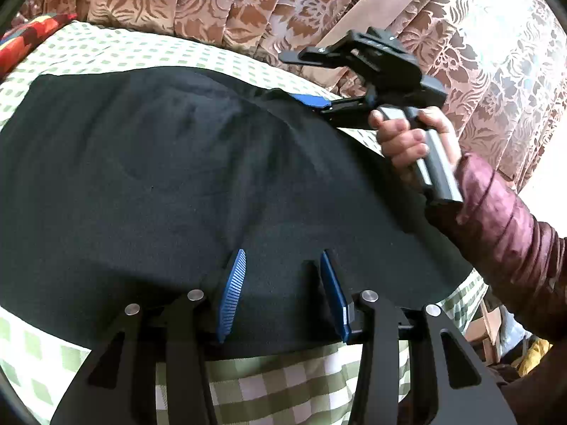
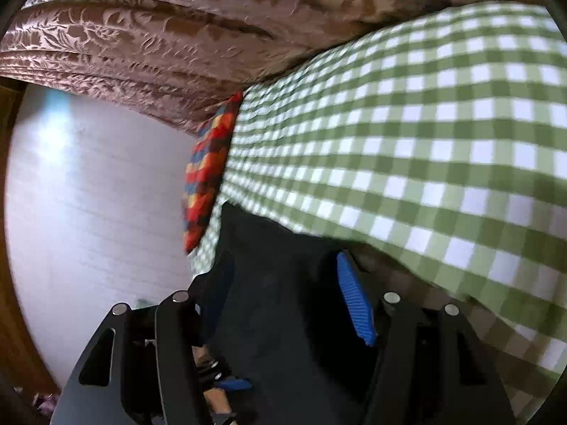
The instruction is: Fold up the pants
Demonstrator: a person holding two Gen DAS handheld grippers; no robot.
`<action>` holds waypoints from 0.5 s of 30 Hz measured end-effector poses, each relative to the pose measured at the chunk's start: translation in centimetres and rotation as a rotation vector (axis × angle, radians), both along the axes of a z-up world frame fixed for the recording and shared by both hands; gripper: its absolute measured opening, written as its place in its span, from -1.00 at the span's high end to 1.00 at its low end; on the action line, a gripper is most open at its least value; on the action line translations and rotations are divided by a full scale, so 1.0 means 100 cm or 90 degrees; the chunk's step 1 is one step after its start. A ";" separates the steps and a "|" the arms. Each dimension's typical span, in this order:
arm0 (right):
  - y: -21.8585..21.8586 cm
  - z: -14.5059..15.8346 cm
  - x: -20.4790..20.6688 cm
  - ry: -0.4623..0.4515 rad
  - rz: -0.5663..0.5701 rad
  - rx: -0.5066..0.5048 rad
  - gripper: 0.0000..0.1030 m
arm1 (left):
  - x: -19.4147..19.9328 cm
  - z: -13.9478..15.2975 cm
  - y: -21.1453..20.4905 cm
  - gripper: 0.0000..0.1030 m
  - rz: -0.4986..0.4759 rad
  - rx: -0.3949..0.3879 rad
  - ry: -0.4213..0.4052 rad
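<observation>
1. Nearest, in the left wrist view: left gripper (image 1: pixel 283 294) low over the near edge of the black pants (image 1: pixel 159 177), blue pads partway apart, flat cloth between them, nothing pinched.
2. Under and around it: green-and-white checked sheet (image 1: pixel 283 389), with the pants spread flat across its middle, smooth but for a few soft creases.
3. At the far right edge of the pants: right gripper (image 1: pixel 313 102), gripped by a hand (image 1: pixel 414 138) in a maroon sleeve (image 1: pixel 506 233), one blue pad touching the cloth.
4. From the right wrist view: right gripper (image 2: pixel 283 301) with jaws fairly wide, black pants (image 2: pixel 276 318) filling the gap, ribbed face of one pad bare, so no grip on the cloth.
5. Farther off: bright patterned cushion (image 1: pixel 24 35) at the sheet's far left corner.
6. At the back: brown floral curtain (image 1: pixel 212 7) hanging in folds along the whole far side.
</observation>
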State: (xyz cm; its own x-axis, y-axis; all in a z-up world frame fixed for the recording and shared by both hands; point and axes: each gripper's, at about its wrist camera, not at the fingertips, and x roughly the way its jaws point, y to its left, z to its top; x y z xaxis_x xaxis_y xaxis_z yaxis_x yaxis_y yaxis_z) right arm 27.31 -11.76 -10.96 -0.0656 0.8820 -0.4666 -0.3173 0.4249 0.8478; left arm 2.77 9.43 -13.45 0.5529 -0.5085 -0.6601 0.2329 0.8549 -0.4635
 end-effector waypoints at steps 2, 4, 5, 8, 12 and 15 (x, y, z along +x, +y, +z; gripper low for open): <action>0.005 0.000 -0.007 -0.008 0.045 -0.005 -0.20 | -0.001 0.000 0.000 0.17 0.000 -0.004 0.000; 0.006 -0.004 -0.009 -0.002 0.053 -0.017 -0.38 | 0.000 -0.001 0.000 0.16 -0.002 -0.005 0.000; 0.006 -0.007 -0.007 0.003 0.046 -0.018 -0.45 | 0.000 -0.001 0.000 0.17 -0.002 -0.005 0.001; 0.009 -0.014 -0.001 0.003 0.001 -0.025 -0.07 | 0.001 -0.001 -0.001 0.17 -0.002 -0.006 0.003; -0.012 0.011 -0.006 -0.064 -0.096 0.037 0.78 | 0.001 -0.001 -0.001 0.17 0.011 -0.003 0.005; -0.016 0.002 0.000 -0.072 -0.133 -0.034 0.79 | 0.003 -0.004 -0.002 0.17 0.014 -0.001 0.008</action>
